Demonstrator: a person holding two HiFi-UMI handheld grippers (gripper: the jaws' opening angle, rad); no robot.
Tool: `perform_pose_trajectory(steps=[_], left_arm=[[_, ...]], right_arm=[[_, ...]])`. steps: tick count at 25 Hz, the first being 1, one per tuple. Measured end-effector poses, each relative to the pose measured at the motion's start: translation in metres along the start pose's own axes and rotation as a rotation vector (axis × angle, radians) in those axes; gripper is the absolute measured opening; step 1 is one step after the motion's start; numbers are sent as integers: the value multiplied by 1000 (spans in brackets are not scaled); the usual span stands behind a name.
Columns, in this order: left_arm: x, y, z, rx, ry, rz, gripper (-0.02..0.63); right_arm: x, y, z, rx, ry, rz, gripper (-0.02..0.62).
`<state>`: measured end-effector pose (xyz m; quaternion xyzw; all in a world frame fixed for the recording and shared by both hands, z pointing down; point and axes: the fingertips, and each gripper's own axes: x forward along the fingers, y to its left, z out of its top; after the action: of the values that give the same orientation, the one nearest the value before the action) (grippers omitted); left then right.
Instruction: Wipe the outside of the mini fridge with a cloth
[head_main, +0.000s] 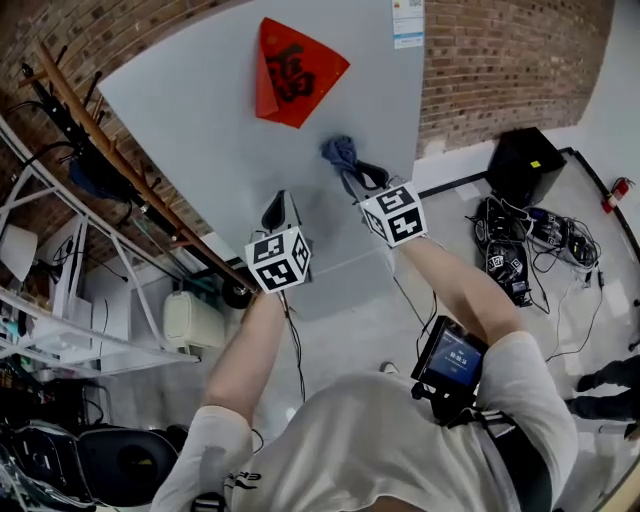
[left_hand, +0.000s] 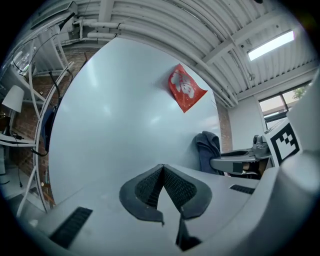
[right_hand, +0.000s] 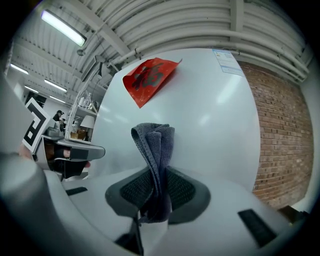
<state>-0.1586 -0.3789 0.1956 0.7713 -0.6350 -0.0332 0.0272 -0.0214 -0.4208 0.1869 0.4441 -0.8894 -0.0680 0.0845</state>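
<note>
Two grippers face the mini fridge (head_main: 200, 100) in the head view, the right gripper (head_main: 362, 180) bringing the cloth (head_main: 340, 153) close to its grey side. In the left gripper view, the left gripper (left_hand: 163, 167) has its jaws pressed together on nothing. In the right gripper view, the jaws are clamped on the folded cloth; wiping seems barely begun, with most of the surface left.

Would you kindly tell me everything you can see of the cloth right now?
The cloth is dark grey-blue, with a fine towel-like weave. It is bunched into upright folds, pinched at its lower part between the shut jaws of the right gripper, its free end standing up before the pale fridge. Whether it touches the fridge is unclear.
</note>
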Motion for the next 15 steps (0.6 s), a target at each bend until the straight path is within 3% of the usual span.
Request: perform_pose_trajectory(steps=[15], left_arm=[[41, -64, -5, 19, 9, -51, 3]], right_arm=[[-31, -106, -26, 52, 9, -117, 87]])
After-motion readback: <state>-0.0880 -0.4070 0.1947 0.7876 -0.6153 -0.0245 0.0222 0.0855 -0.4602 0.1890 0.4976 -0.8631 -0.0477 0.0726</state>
